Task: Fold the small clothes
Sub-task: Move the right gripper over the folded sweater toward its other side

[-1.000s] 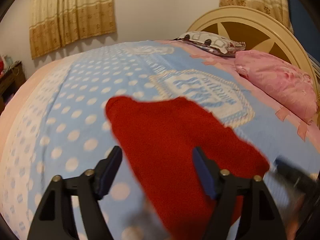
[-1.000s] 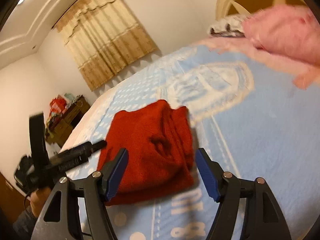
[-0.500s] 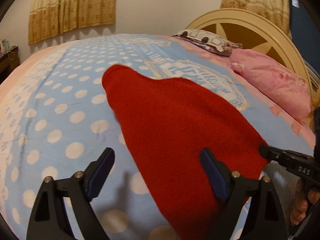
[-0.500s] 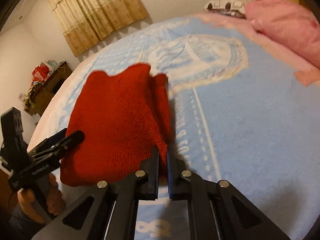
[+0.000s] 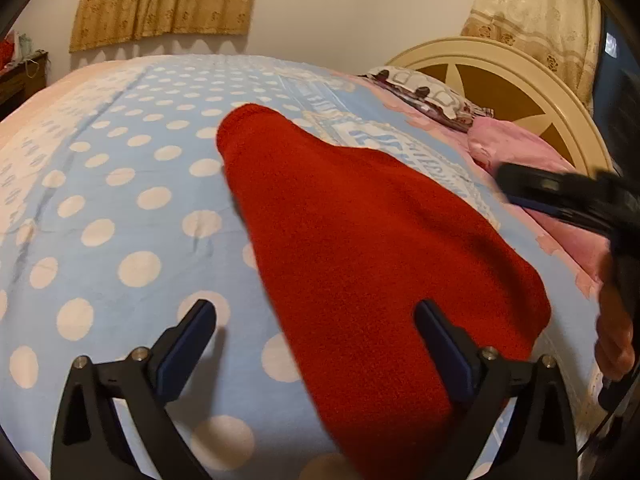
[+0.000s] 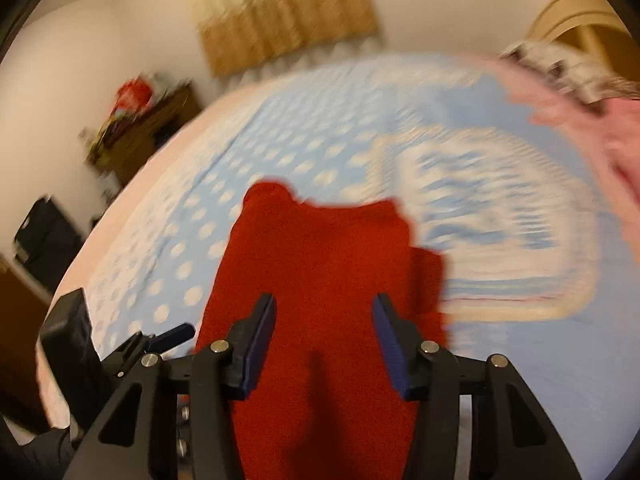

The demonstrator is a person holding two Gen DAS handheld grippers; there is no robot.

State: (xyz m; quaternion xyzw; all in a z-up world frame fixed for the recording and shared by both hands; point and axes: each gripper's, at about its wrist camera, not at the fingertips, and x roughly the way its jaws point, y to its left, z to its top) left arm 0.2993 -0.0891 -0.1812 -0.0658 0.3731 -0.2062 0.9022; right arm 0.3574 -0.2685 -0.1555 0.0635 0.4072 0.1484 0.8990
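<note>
A folded red knitted garment (image 5: 360,248) lies on the blue polka-dot bedspread (image 5: 112,208). My left gripper (image 5: 316,340) is open, low over the bed, its right finger over the garment's near edge and its left finger over bare bedspread. My right gripper (image 6: 324,332) is open and empty, hovering over the near part of the same garment (image 6: 320,264); this view is motion-blurred. The right gripper also shows in the left wrist view (image 5: 560,200), raised at the right. The left gripper shows at the lower left of the right wrist view (image 6: 160,340).
A pink pillow (image 5: 532,168) and a patterned pillow (image 5: 424,92) lie against the cream headboard (image 5: 500,68). Curtains (image 5: 168,0) hang on the far wall. A wooden cabinet with clutter (image 6: 140,128) stands beside the bed at the left.
My right gripper was shut on the garment's edge half a second ago; now it is open and has lifted and swung over the garment. My left gripper stayed open and shifted slightly.
</note>
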